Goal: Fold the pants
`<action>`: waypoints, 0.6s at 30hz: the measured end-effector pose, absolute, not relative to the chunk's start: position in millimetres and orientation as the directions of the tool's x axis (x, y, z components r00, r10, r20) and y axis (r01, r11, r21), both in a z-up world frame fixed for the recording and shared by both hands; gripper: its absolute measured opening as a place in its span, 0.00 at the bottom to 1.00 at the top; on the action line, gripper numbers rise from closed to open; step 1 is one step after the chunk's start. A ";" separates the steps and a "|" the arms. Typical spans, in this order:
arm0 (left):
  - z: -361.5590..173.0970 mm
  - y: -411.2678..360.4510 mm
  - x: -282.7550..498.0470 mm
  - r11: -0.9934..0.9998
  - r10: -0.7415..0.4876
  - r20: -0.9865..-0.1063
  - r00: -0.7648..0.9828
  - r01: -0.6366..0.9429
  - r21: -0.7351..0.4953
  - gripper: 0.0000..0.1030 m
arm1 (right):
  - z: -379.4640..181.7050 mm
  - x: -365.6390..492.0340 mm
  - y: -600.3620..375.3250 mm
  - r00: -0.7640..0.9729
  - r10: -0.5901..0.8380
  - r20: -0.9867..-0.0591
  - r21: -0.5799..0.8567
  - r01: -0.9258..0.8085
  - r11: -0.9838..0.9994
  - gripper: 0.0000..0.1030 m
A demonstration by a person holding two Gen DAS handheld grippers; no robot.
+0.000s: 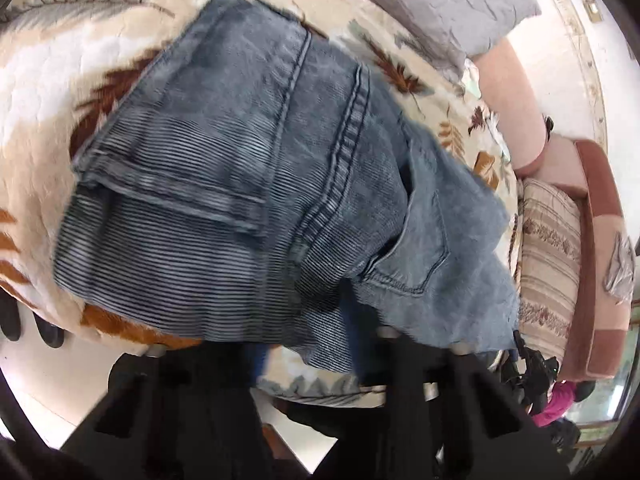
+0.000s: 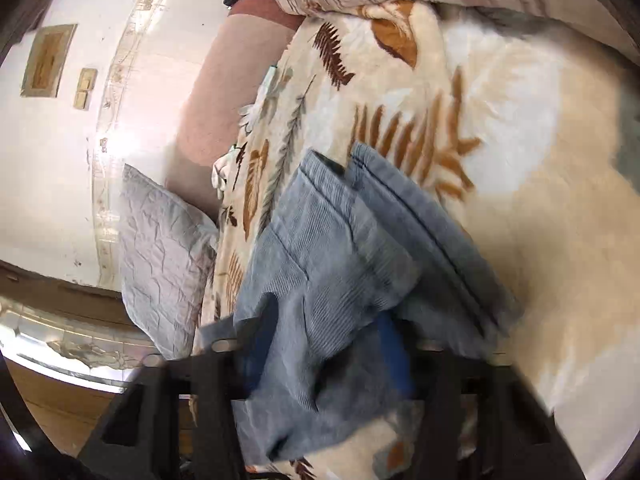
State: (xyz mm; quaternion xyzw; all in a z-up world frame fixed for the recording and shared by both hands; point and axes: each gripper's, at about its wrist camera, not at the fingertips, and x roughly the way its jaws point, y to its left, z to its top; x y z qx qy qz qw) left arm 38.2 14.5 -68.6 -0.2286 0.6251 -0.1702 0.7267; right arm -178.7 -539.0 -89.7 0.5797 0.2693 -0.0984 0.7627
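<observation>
Jeans mid-fold on the leaf-print blanket, both grippers pinching denim.

Your left gripper point(image 1: 320, 344) is clenched on the near edge of the blue jeans point(image 1: 248, 176), and your right gripper point(image 2: 320, 364) is clamped on a bunch of the same denim. The jeans lie on the blanket point(image 1: 60, 80) with the hemmed leg ends doubled over the seat, by the back pocket point(image 1: 416, 248). By the look of it, one fold is made; squaring the layers and a last fold remain.

pants point(image 1: 224, 168): faded ribbed denim, matt | blanket point(image 1: 48, 76): plush fleece, leaf print | pillow point(image 1: 444, 4): crinkled grey cloth, possibly quilted
</observation>
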 end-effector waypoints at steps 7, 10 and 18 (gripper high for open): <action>-52.1 32.2 29.1 0.833 -0.539 -0.811 0.228 -0.001 -0.554 0.12 | -10.2 -230.8 -550.5 0.923 0.046 -0.382 0.792 0.301 0.532 0.08; -87.1 31.4 27.5 0.850 -0.509 -0.848 0.146 -0.069 -0.522 0.12 | -73.5 -232.5 -544.9 0.786 0.073 -0.614 0.699 0.498 0.512 0.09; -57.4 42.7 27.5 0.841 -0.523 -0.828 0.203 -0.037 -0.540 0.12 | -70.7 -234.2 -547.6 0.845 0.081 -0.528 0.773 0.439 0.459 0.08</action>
